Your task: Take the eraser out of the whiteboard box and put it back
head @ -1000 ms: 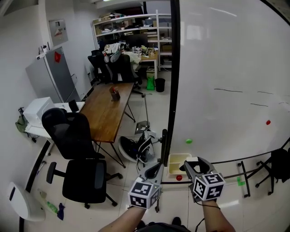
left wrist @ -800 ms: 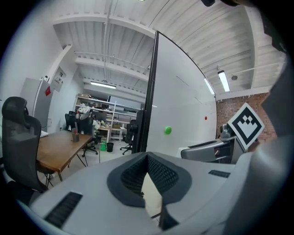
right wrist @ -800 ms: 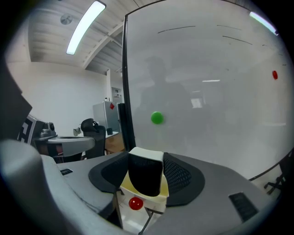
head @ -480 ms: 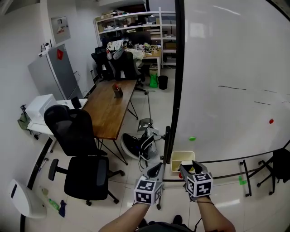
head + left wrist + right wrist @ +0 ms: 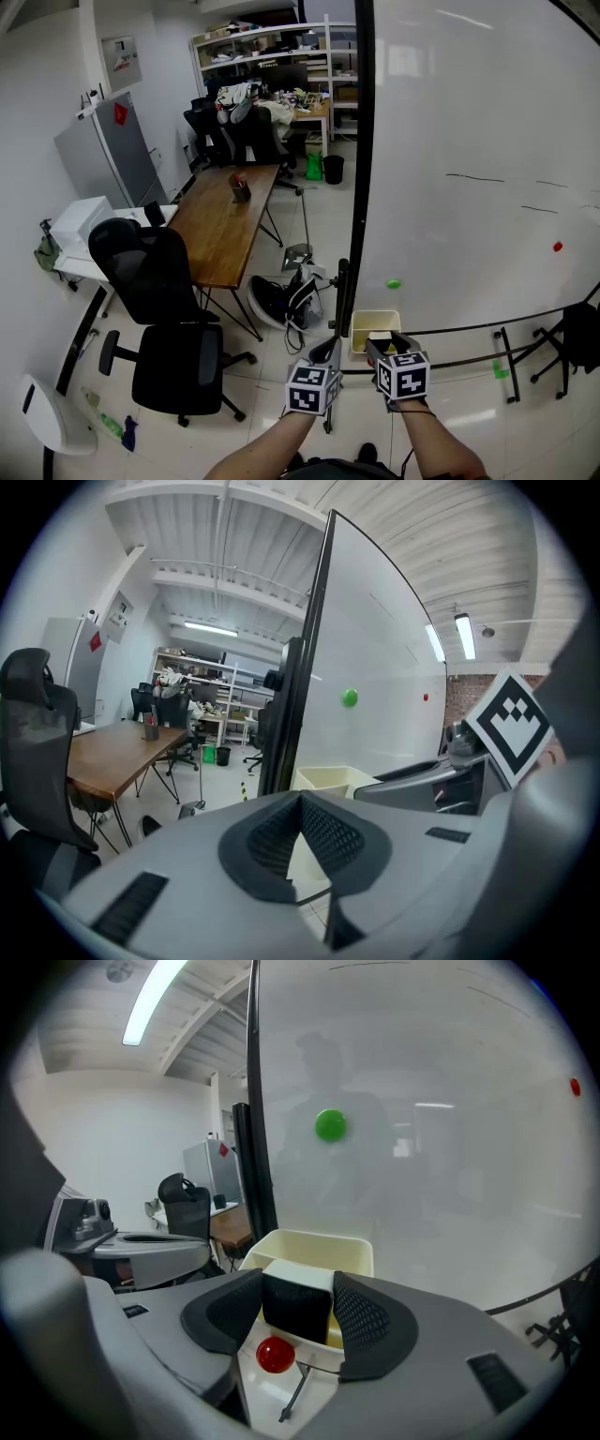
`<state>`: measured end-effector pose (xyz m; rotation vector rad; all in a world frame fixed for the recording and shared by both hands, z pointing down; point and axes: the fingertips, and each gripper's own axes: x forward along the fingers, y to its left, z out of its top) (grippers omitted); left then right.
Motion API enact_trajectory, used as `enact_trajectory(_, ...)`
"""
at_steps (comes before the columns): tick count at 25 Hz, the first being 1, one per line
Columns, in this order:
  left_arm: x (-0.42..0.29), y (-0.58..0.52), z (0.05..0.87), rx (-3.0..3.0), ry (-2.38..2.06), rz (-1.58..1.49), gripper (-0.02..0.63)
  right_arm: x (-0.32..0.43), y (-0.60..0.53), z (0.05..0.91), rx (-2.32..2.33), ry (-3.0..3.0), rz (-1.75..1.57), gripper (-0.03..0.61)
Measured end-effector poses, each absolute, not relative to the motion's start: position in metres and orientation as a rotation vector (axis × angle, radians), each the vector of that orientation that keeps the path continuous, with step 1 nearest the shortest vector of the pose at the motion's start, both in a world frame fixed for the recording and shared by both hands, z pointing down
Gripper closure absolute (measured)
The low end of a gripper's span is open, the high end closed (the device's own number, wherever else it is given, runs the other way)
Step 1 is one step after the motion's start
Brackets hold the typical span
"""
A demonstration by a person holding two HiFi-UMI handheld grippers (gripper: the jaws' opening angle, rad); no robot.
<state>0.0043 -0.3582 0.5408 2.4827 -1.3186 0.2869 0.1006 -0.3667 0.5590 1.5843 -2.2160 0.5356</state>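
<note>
Both pads of the right gripper [image 5: 298, 1288] are pressed on the eraser [image 5: 296, 1309], held at the mouth of the whiteboard box [image 5: 314, 1238]; the left gripper [image 5: 302, 797] is closed, empty.

My left forearm [image 5: 267, 448] and right forearm [image 5: 427, 448] reach forward from the bottom of the head view, close together and roughly parallel. My left gripper [image 5: 328, 349] points ahead and slightly down, its cube [image 5: 312, 389] facing me. Its jaws are closed, pad tips meeting, with nothing between them. My right gripper [image 5: 387, 345] sits just beside it, tipped down a little more steeply. Its jaws stand wide, and both pads press on the sides of the eraser [image 5: 298, 1299] between them.
</note>
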Motion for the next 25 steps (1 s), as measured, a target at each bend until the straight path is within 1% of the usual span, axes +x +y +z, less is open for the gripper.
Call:
enact_trajectory(10, 0.014, -0.361, 0.537, 2.479, -1.311, 0.283, 0.588, 0.104, -0.372, 0.561, 1.512, -2.146, 0.604, 0.312)
enact_trajectory(16, 0.016, -0.358, 0.526, 2.488, -1.302, 0.250, 0.588, 0.103, -0.370, 0.562, 1.480, -2.145, 0.709, 0.313)
enact_trajectory(22, 0.022, -0.354, 0.519, 2.513, -1.292, 0.247, 0.588, 0.100, -0.366, 0.564, 1.471, -2.100, 0.661, 0.310)
enact_trajectory(23, 0.022, -0.353, 0.519, 2.514, -1.293, 0.248, 0.588, 0.101, -0.365, 0.566, 1.472, -2.088, 0.650, 0.298)
enact_trajectory(25, 0.022, -0.352, 0.517, 2.511, -1.298, 0.241, 0.588, 0.104, -0.363, 0.564, 1.480, -2.085, 0.638, 0.253)
